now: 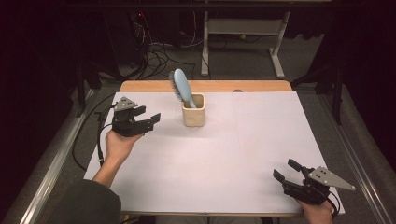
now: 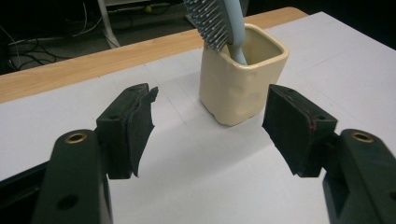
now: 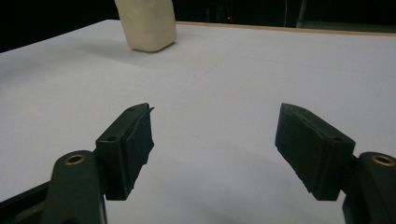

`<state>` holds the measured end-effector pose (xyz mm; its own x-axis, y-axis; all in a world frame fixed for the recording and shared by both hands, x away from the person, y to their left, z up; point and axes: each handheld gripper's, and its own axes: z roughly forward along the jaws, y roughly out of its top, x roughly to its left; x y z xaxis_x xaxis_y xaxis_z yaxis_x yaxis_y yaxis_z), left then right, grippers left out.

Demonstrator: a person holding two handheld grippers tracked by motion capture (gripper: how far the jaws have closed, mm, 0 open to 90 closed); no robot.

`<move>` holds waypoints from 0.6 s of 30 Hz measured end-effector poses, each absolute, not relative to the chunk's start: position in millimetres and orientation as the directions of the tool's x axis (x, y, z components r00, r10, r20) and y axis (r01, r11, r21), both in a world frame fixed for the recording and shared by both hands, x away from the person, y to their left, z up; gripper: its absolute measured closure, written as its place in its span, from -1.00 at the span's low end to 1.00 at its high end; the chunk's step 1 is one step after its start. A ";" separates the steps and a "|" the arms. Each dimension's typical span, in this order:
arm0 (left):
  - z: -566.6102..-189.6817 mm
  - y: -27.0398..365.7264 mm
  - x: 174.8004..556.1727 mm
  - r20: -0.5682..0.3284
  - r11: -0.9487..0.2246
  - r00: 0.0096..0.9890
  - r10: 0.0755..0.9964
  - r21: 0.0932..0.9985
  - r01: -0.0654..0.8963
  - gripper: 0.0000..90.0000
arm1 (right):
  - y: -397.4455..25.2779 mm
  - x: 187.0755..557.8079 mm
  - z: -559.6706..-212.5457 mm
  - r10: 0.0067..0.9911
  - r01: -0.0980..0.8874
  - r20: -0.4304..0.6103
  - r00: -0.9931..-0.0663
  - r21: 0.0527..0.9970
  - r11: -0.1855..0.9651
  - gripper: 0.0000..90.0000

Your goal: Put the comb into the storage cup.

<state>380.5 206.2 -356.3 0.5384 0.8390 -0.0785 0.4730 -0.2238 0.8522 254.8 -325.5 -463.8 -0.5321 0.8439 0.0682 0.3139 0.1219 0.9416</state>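
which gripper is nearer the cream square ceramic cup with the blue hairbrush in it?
Left. The left gripper is open just to the left of the cream square ceramic cup, not touching it. The right gripper is open at the table's near right corner, far off.

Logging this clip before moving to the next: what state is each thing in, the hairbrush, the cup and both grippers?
Hairbrush: standing handle-down in the cup, leaning, bristle head sticking out above the rim.
Cup: upright on the white table, holding the hairbrush, touched by neither gripper.
Left gripper: open, holding nothing, near the cup.
Right gripper: open, holding nothing, at the table's near right corner.
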 end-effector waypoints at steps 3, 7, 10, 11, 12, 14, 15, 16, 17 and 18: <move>-355.7 205.6 377.7 -0.077 -0.223 0.542 0.837 0.856 0.466 -0.26 | -325.6 254.8 -463.7 0.844 0.315 0.069 -0.532 0.941 0.122 -0.38; -355.7 205.8 374.2 -0.072 -0.229 0.549 0.833 0.858 0.459 -0.26 | -325.3 254.7 -463.7 0.844 0.314 0.068 -0.531 0.942 0.122 -0.38; -356.8 206.7 372.2 -0.075 -0.225 0.549 0.833 0.859 0.459 -0.26 | -325.3 254.9 -463.7 0.845 0.315 0.068 -0.531 0.941 0.122 -0.38; -357.0 207.5 371.5 -0.072 -0.229 0.549 0.833 0.858 0.460 -0.26 | -325.3 254.9 -463.8 0.845 0.315 0.068 -0.531 0.941 0.122 -0.38; -357.5 208.0 370.9 -0.074 -0.226 0.548 0.834 0.859 0.460 -0.26 | -325.3 254.8 -463.8 0.845 0.315 0.068 -0.531 0.941 0.122 -0.38; -358.1 209.2 369.4 -0.077 -0.223 0.547 0.834 0.859 0.461 -0.26 | -325.3 254.7 -463.7 0.845 0.315 0.069 -0.531 0.941 0.121 -0.38; -358.5 209.8 368.7 -0.076 -0.224 0.548 0.833 0.859 0.460 -0.26 | -325.2 254.7 -463.7 0.845 0.315 0.069 -0.531 0.941 0.121 -0.38; -358.8 210.1 367.8 -0.078 -0.221 0.546 0.834 0.860 0.460 -0.26 | -325.2 254.7 -463.7 0.845 0.315 0.068 -0.531 0.941 0.122 -0.38; -359.0 210.7 367.0 -0.076 -0.224 0.547 0.834 0.859 0.461 -0.26 | -325.2 254.6 -463.6 0.845 0.315 0.068 -0.531 0.941 0.122 -0.38; -359.3 210.8 366.1 -0.078 -0.221 0.546 0.834 0.860 0.461 -0.26 | -325.1 254.6 -463.7 0.845 0.314 0.067 -0.531 0.942 0.122 -0.38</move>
